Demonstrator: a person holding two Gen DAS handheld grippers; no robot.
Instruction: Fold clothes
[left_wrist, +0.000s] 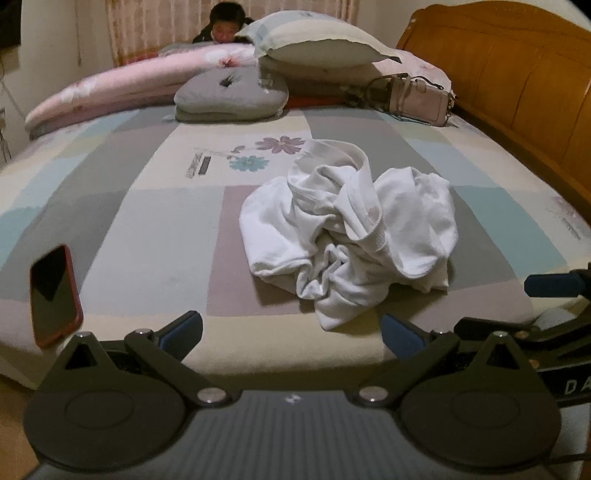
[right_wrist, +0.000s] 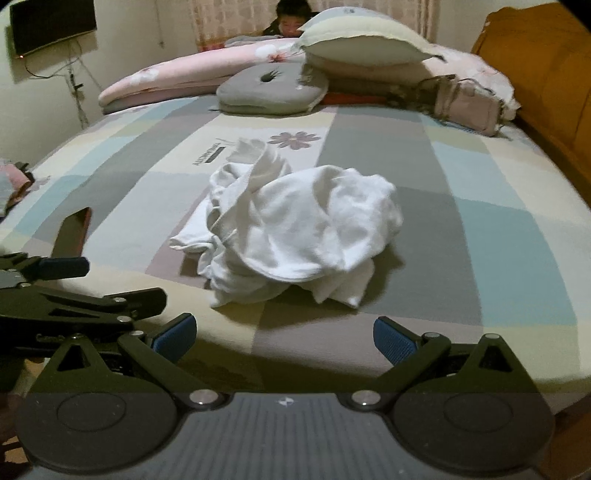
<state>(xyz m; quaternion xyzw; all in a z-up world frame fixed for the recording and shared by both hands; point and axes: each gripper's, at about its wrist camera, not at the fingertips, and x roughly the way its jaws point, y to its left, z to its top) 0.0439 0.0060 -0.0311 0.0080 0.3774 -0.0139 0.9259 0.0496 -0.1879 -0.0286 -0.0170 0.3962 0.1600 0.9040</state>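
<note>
1. So, the patchwork bed sheet (left_wrist: 155, 229) had unreadable print by its flowers.
2. White garment (left_wrist: 347, 236) sat crumpled mid-bed; phone (left_wrist: 55, 295) near the left edge.
3. Left gripper (left_wrist: 291, 332) and right gripper (right_wrist: 284, 338) both gaped wide, empty, at the near edge.

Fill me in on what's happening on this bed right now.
A person holds a two-finger claw in each hand at the near edge of the patchwork-covered bed. Both the left claw and the right claw are open and empty, pointing at a crumpled white cotton garment lying unfolded mid-bed. A red-cased phone lies off to the left. Folding hasn't begun.
</note>
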